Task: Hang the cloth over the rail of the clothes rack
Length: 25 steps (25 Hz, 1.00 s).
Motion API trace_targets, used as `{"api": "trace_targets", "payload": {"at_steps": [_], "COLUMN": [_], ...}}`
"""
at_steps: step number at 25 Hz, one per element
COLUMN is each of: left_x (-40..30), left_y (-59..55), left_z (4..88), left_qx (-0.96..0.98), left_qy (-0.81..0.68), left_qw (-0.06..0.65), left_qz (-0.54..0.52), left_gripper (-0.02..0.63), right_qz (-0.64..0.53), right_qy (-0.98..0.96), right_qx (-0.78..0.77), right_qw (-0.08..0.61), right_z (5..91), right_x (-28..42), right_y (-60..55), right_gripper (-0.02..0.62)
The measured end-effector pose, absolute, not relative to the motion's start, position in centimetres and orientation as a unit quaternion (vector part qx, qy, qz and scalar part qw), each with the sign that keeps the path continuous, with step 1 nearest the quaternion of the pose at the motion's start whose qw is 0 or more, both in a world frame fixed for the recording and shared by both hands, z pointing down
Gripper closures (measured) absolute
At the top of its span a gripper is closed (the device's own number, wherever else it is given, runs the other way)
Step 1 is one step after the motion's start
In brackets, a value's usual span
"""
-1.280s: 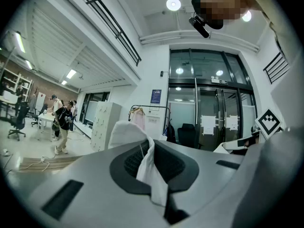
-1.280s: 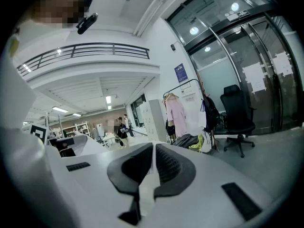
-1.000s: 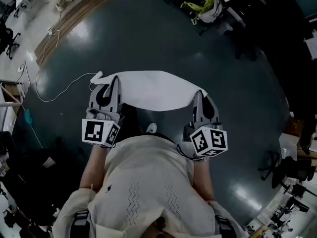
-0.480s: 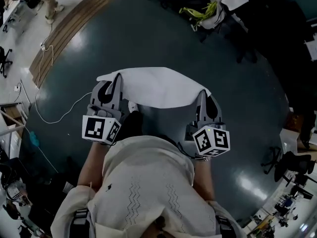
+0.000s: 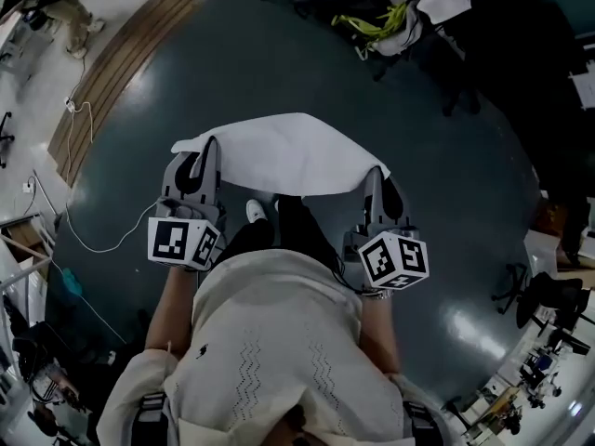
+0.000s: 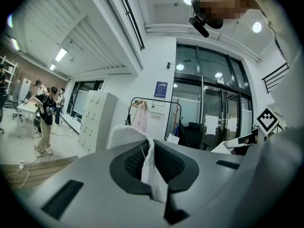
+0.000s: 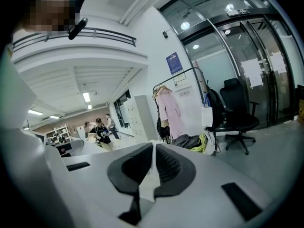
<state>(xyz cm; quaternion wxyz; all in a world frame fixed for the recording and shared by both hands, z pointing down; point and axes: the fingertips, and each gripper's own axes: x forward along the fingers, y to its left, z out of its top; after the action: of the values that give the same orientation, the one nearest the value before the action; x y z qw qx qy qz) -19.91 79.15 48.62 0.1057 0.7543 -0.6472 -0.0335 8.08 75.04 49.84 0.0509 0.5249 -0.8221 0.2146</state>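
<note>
Two grippers carry one white cloth (image 5: 284, 154) spread out above the dark floor (image 5: 279, 54). Its long axis runs left to right across the person's front, and its far edge bows away from the body. The left gripper (image 5: 208, 149) has its jaws closed nearly all the way on the cloth's left end. In the left gripper view a thin fold of fabric is pinched between the dark pads, with a strip hanging out on the near side. From there the sheet stretches across to the right gripper (image 5: 373, 177), whose jaws are likewise clamped on the right end, a small white corner poking out below the pads in the right gripper view. The cloth lies just ahead of both grippers and between them. A clothes rack (image 6: 153, 100) with a pink garment stands far off by the wall, well apart from the cloth.
</note>
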Motion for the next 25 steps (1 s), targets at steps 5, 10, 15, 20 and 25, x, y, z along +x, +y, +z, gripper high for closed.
{"api": "trace_targets", "payload": {"at_steps": [5,10,15,20,25], "left_x": [-20.5,-20.4,-20.5,-19.0,-18.1], "left_y": [74.3,67.8,58.2,49.7,43.3], "left_z": [48.9,49.0,48.1,46.8,47.1], "left_qx": [0.757,0.759,0.756,0.746,0.737], "left_qy": [-0.645,-0.644,-0.650,-0.662,-0.670], "left_qw": [0.104,0.093,0.081,0.065,0.085], "left_qz": [-0.022,-0.002,0.005,-0.001,-0.008], "left_gripper": [0.584,0.585,0.584,0.584,0.584], "right_qz": [0.209,0.216,0.219,0.211,0.207], "right_qy": [-0.825,-0.827,-0.831,-0.840,-0.843], "right_qx": [0.522,0.518,0.510,0.499,0.496], "right_qw": [0.049,0.043,0.037,0.031,0.027], "right_z": [50.3,51.4,51.2,50.2,49.3], "right_x": [7.3,7.1,7.4,9.8,10.8], "right_y": [69.6,62.2,52.9,43.3,35.7], "right_gripper": [0.572,0.572,0.572,0.572,0.572]}}
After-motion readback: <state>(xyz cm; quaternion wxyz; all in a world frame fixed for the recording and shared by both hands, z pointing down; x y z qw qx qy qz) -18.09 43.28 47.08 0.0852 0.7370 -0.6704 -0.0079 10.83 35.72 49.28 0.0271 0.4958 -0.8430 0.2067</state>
